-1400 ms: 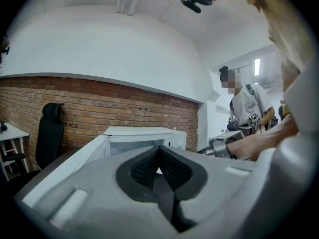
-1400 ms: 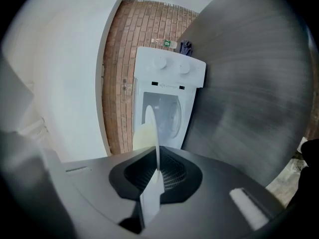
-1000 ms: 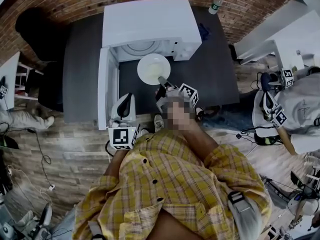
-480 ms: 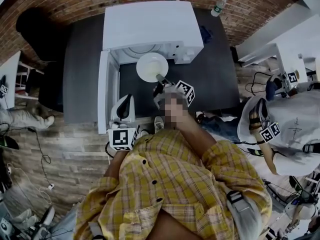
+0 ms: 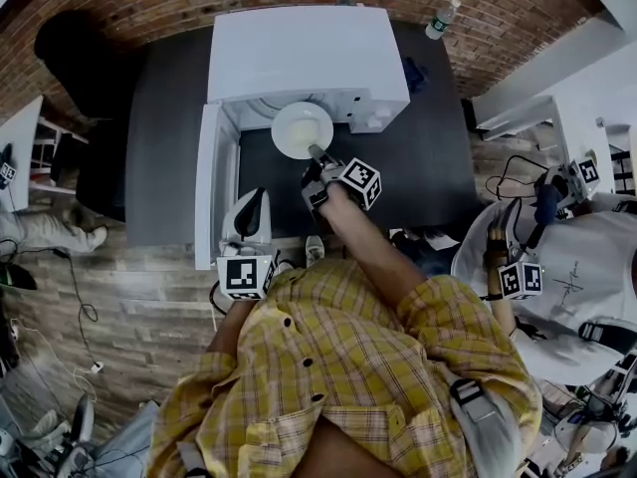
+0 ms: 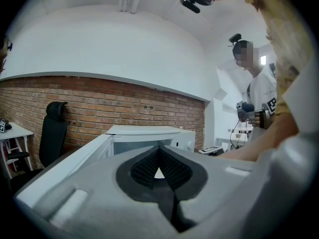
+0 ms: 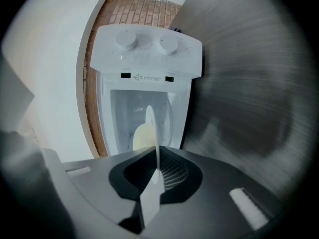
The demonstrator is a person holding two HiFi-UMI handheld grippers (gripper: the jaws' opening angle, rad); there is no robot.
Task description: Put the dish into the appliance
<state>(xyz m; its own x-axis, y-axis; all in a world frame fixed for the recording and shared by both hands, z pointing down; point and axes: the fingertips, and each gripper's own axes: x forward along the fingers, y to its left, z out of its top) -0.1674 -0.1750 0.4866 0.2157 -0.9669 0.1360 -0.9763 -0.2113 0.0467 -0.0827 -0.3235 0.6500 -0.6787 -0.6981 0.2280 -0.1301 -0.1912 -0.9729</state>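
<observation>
The right gripper [image 5: 317,157] is clamped on the near rim of the round white ceramic dish [image 5: 301,127], so the dish, now at the mouth of the open white microwave appliance [image 5: 299,48], goes in first, while the left gripper [image 6: 159,172], jaws together and empty, hangs back out of the way.

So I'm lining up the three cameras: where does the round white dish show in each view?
Head view: round white dish at upper centre, before the mouth of the boxy white appliance, held by the right gripper.
Left gripper view: not in it.
Right gripper view: edge-on at centre, between that gripper's jaws.
Shared landmark: the appliance, in all three.
</observation>
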